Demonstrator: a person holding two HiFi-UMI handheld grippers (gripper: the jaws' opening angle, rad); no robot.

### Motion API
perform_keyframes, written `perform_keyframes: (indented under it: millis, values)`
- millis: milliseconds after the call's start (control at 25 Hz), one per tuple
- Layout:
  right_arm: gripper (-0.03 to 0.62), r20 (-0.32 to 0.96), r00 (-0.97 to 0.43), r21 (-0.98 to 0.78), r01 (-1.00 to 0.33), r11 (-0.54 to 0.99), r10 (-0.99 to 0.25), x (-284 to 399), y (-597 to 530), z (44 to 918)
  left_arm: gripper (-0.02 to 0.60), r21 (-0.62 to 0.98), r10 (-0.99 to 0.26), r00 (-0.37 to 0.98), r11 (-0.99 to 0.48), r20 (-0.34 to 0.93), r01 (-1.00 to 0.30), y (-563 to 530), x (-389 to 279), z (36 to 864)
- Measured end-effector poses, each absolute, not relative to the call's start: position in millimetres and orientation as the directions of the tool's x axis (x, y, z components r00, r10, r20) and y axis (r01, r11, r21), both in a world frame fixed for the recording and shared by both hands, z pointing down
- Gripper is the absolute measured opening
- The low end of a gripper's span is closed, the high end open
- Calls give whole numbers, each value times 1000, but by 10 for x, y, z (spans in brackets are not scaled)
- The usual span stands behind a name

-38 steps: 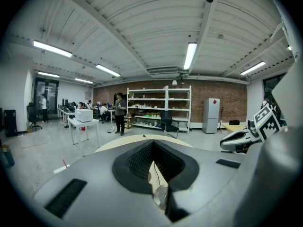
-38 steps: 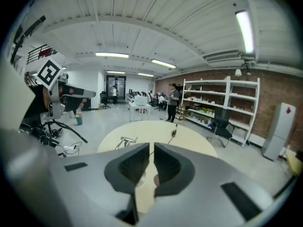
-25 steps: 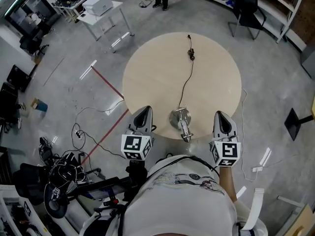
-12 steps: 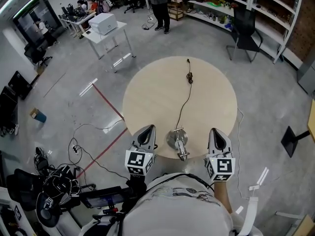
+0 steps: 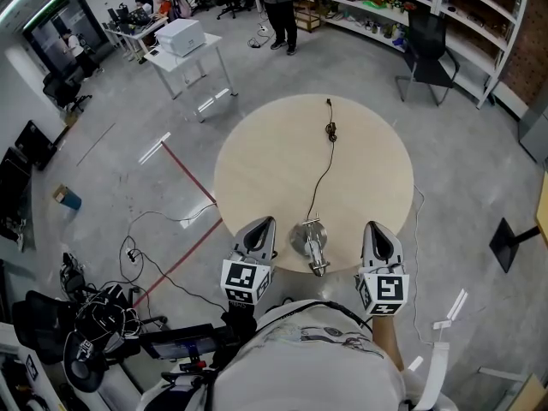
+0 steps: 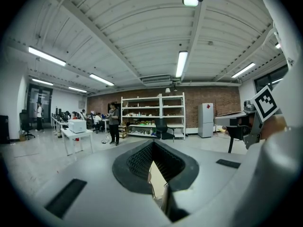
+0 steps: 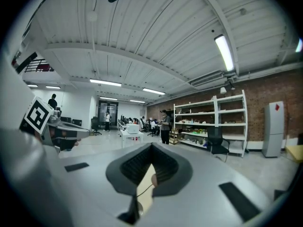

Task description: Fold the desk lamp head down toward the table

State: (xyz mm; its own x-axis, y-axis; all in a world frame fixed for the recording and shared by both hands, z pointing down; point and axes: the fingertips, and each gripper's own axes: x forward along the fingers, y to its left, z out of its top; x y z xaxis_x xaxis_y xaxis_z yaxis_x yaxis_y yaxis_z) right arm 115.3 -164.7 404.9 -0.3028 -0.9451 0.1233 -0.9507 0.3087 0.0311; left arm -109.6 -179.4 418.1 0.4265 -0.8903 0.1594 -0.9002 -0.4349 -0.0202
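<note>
At the 7 o'clock rim of the round table my left gripper hangs just beside the desk lamp without touching it. Its pads meet at the tips and hold nothing. Only a tan sliver of tabletop shows behind them.

The lamp sits at the 6 o'clock rim, its arm lying over the base and pointing toward me. Its cable trails off toward 12 o'clock. From straight above I cannot tell how high the head stands.

At 5 o'clock my right gripper hangs near the lamp, a little farther off than the left. Its pads are also tip to tip and empty.

A second and a half ago both gripper cameras showed the tabletop ahead, and the right one showed the lamp too. Now both have tipped up to the shelves and ceiling. In the head view the lamp lies as it did a second ago, while the table looks slightly smaller.

I judge that no folding is happening right now. The scene fits a head waiting to be pressed down, or one already lowered with my hands drawn clear.
</note>
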Motion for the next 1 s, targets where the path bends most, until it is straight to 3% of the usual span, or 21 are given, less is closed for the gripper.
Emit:
perform_keyframes:
  millis: [1000]
  values:
    - [5, 139, -311, 42, -947, 320, -940, 1064, -1593, 4098, 0, -11, -896, 408, -416, 174, -909, -1711, -1189, 4217]
